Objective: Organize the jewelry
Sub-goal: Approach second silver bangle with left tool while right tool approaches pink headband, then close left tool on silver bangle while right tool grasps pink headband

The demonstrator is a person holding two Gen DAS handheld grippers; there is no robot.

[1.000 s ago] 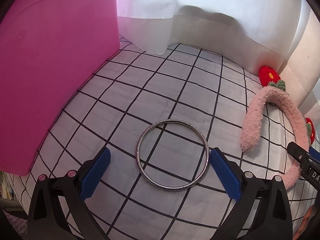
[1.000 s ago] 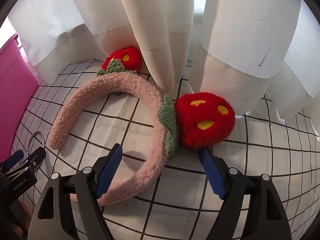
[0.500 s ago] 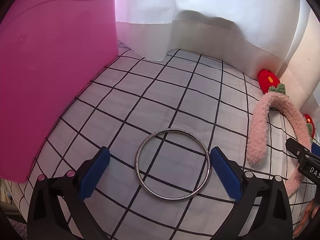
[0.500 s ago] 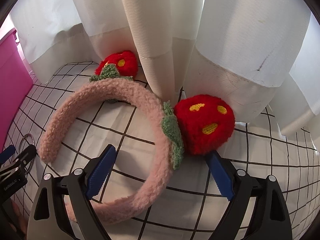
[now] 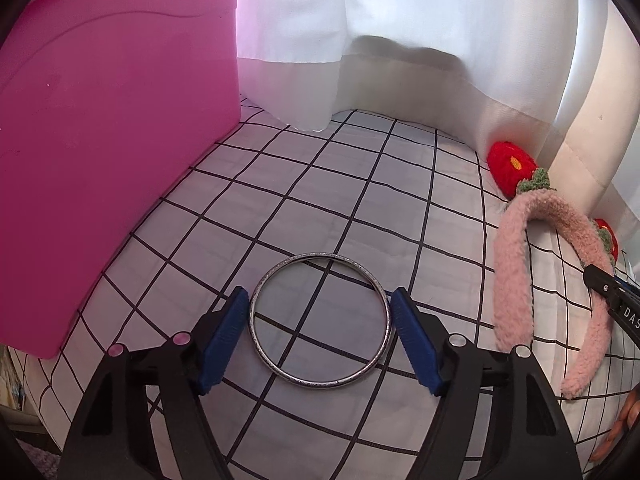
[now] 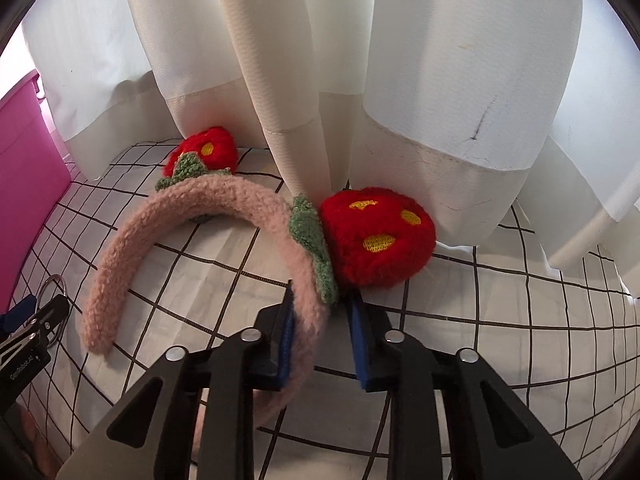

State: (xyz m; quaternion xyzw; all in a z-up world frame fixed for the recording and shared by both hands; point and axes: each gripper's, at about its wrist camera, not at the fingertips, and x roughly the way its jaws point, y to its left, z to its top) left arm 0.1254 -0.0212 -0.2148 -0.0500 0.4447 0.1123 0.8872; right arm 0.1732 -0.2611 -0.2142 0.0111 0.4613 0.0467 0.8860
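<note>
White curtains (image 6: 440,80) hung behind a checked cloth (image 5: 340,184). Closing, the left gripper (image 5: 320,320) straddled a metal ring (image 5: 320,320) lying flat, pads just beside it. Also closing, the right gripper (image 6: 320,320) pinched the pink headband (image 6: 216,208).

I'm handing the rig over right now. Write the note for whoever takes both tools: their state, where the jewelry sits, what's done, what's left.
Left tool: jaws closing around the silver bangle, which lies flat on the checked cloth; pads at its sides, grip not confirmed.
Right tool: jaws closing on the pink fuzzy headband, the band squeezed between the pads just below its right strawberry.
Pink bin stands at the left, beyond the bangle.
Done: both tools placed on their items.
Left: finish both grips, lift, and put the pieces away, probably in the bin.
</note>
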